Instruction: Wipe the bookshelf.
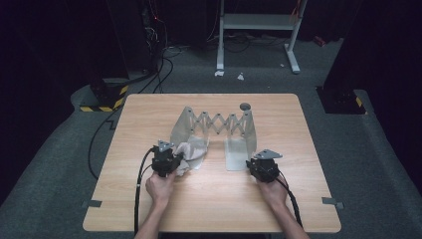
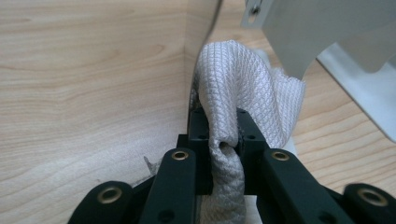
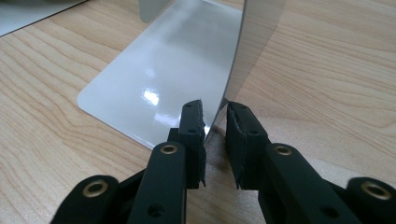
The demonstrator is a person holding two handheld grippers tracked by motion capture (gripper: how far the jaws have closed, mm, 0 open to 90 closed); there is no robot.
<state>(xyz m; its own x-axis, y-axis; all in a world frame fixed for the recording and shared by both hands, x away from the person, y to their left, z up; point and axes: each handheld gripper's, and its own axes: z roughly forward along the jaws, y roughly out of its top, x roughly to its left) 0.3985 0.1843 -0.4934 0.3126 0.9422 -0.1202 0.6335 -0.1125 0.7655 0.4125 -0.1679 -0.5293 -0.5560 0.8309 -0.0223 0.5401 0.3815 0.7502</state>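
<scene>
You are pinching the white cloth (image 2: 243, 88) between the jaws of your left gripper (image 1: 166, 160), near the middle of the table (image 1: 149, 114), against the left panel of the metal rack (image 1: 219, 127). Your right gripper (image 3: 215, 135) is straddling the rack's right panel edge, jaws slightly apart around it.

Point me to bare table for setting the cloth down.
Free: the front strip of the table between the two forearms, and both side margins beside the metal rack. Crowded: mid-table, where the left claw grips the cloth against the rack.
</scene>
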